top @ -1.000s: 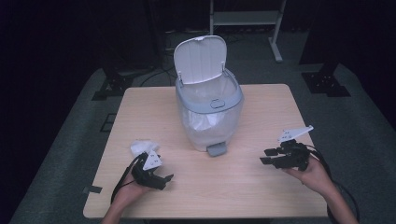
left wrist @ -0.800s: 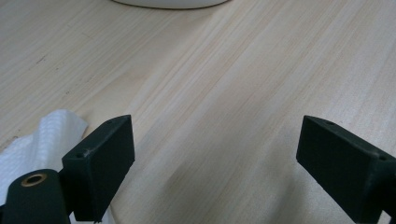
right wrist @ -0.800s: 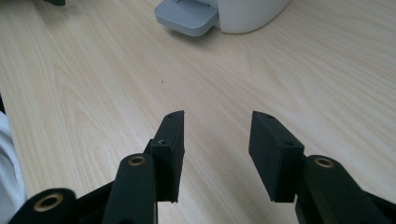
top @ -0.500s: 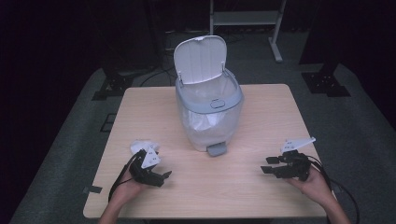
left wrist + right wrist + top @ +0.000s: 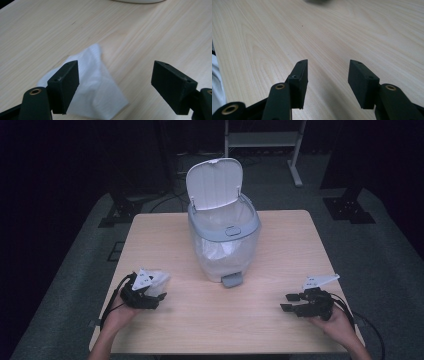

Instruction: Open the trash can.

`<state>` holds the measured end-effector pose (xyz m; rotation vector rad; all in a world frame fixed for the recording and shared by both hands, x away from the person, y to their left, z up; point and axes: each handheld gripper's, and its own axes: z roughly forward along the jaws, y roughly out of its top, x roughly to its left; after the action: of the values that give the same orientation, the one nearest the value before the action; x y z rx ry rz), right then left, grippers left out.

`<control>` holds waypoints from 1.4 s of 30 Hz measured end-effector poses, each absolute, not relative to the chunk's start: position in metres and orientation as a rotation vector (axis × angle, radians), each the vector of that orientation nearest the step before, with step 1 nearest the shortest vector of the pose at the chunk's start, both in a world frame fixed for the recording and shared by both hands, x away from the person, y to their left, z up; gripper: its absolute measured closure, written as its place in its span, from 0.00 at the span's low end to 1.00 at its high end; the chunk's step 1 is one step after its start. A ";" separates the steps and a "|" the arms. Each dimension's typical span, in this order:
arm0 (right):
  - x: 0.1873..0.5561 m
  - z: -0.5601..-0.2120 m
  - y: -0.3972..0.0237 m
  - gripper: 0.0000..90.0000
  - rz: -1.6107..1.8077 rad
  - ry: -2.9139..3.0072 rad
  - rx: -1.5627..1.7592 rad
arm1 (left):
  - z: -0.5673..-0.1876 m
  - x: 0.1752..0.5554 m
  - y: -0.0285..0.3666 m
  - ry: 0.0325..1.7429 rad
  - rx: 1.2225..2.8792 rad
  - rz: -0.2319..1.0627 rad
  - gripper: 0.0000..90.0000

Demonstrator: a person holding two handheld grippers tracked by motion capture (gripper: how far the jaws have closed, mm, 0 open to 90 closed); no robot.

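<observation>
1. Tissue (image 5: pixel 92 85), white and crumpled, lies flat on the tabletop (image 5: pixel 280 265) near the front left corner, well apart from the bin (image 5: pixel 224 240).
2. Left gripper (image 5: pixel 115 85) sits over the tissue; in the high view the left gripper (image 5: pixel 150 295) has moved up the tabletop from its spot a second ago and now covers most of the tissue there, where before the tissue lay just beyond it.
3. Left jaws: wide apart, and they have just been closing a little. In the left gripper view the tissue lies between and below them, nearer the left jaw; the pads do not press on it. Nothing held.
4. Right gripper (image 5: pixel 295 304) is near the front right corner, lower in the high view than a second ago, when it stood nearer the right edge's middle.
5. Right jaws (image 5: pixel 328 82): open at a moderate gap, with bare wood between them. They have been opening. Nothing held.
6. Bin stands at the tabletop's centre, lid (image 5: pixel 215 182) tipped up and back, white liner inside, pedal (image 5: pixel 232 280) facing the person. Unchanged from the earlier frames.
</observation>
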<state>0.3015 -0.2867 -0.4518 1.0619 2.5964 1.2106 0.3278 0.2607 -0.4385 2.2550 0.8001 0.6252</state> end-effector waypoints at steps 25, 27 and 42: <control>0.299 -0.456 -0.289 0.54 1.223 2.598 1.055 | -0.452 0.369 0.280 0.872 2.388 0.418 0.46; 0.298 -0.457 -0.289 0.54 1.225 2.598 1.058 | -0.454 0.370 0.281 0.881 2.394 0.412 0.47; 0.300 -0.461 -0.286 0.54 1.224 2.611 1.061 | -0.459 0.369 0.285 0.898 2.355 0.351 0.65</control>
<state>0.2997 -0.2865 -0.4610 1.0612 2.6111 1.2244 0.3689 0.2851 -0.4591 2.3546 0.8975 0.3509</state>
